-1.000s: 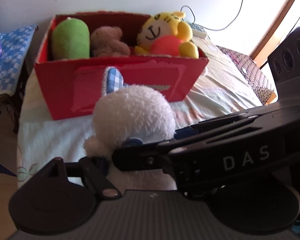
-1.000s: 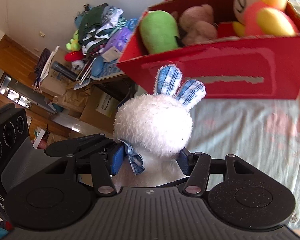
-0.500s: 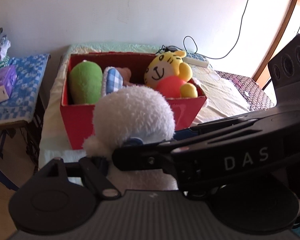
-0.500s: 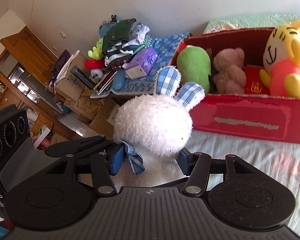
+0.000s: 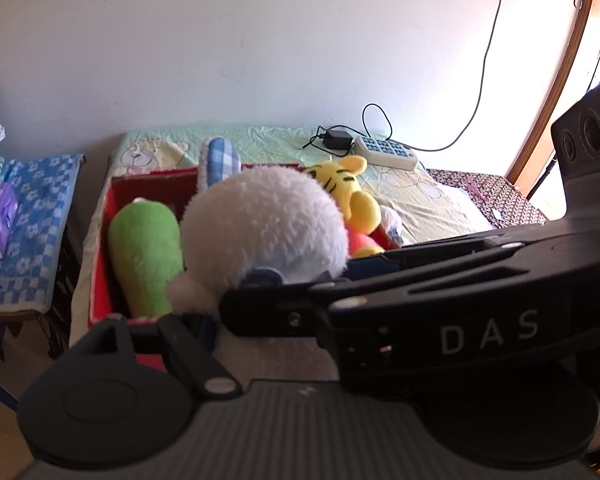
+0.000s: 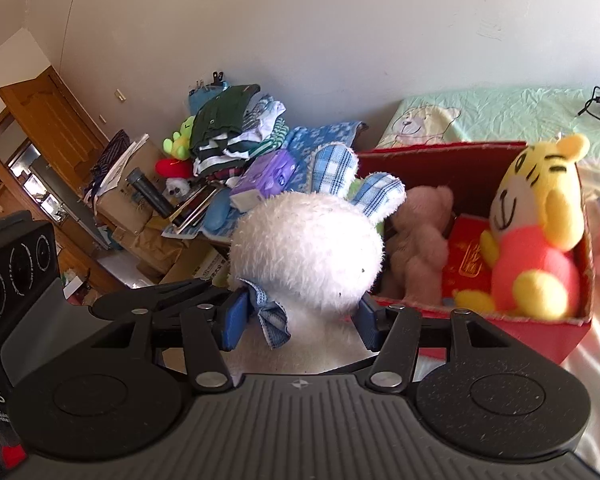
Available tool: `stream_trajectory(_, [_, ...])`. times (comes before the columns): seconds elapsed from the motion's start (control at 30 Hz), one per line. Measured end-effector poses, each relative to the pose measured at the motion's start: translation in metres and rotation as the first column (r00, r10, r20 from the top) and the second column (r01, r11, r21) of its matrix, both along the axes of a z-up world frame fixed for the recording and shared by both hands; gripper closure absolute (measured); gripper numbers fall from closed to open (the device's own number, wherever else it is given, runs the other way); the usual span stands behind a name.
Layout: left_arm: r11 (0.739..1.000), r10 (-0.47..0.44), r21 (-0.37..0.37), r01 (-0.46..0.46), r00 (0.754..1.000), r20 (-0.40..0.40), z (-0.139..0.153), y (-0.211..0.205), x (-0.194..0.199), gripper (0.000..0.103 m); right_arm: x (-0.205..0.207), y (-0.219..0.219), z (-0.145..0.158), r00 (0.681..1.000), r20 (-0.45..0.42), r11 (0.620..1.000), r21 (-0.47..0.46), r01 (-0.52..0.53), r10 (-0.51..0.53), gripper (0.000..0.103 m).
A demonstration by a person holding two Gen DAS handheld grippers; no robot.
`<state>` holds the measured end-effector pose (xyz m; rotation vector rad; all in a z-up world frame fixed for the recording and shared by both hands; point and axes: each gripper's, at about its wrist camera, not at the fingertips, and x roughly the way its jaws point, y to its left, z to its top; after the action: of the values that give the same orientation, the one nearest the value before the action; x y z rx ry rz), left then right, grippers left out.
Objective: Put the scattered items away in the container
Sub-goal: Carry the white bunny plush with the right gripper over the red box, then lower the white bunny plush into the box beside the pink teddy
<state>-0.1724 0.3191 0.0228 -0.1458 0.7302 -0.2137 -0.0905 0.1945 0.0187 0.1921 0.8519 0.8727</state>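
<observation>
Two grippers share one load: the white plush rabbit [image 5: 260, 224].

From the left wrist, the red box [image 5: 102, 240] now sits lower in view than a second ago, when only its front wall faced the camera; its open top shows now, with the green plush [image 5: 146, 252] and the yellow tiger [image 5: 350, 196] inside. The rabbit's head rides in front of that opening, so the carry looks to have risen to rim height, and the drop is close. The left gripper [image 5: 236, 312] has its jaws partway closed; one finger lies at the rabbit's underside, but the right gripper's body hides the other, so I cannot tell whether it truly pinches.

From the right wrist, the box interior is likewise newly visible, with a pink-brown bear [image 6: 418, 240] and a red packet [image 6: 468, 256] beside the tiger. The right gripper [image 6: 300, 316] clamps the rabbit's neck between both blue pads [image 6: 234, 316], jaws fairly wide around the fluffy body. The rabbit hangs just before the near wall, not yet inside.
</observation>
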Motion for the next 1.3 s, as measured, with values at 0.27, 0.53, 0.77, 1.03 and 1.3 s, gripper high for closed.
stream_trajectory(0.27, [1.0,0.013,-0.015,-0.013,1.0,-0.008,-0.005,-0.012,0.047,0.025,0.036,-0.011,-0.001,1.0,0.025,1.0,-0.022,0.014,-0.013,0.045])
stream_trajectory(0.53, [0.996,0.032,-0.085,-0.035,0.999,-0.041,-0.023,-0.018,0.085,0.025,0.067,-0.014,-0.007,0.998,0.062,0.996,-0.09,0.017,-0.012,0.047])
stream_trajectory(0.77, [0.988,0.005,-0.153,-0.022,0.994,-0.105,-0.045,-0.016,0.113,0.026,0.089,-0.013,-0.021,0.998,0.055,0.988,-0.149,0.028,-0.02,0.047])
stream_trajectory(1.03, [0.97,-0.049,-0.242,0.001,0.98,-0.191,-0.067,-0.002,0.139,0.028,0.108,0.001,-0.031,0.998,0.049,0.971,-0.237,0.041,-0.03,0.048])
stream_trajectory(1.3, [0.956,-0.111,-0.291,0.027,0.954,-0.278,-0.087,0.002,0.154,0.028,0.121,0.01,-0.041,0.999,0.025,0.931,-0.364,0.029,-0.021,0.049])
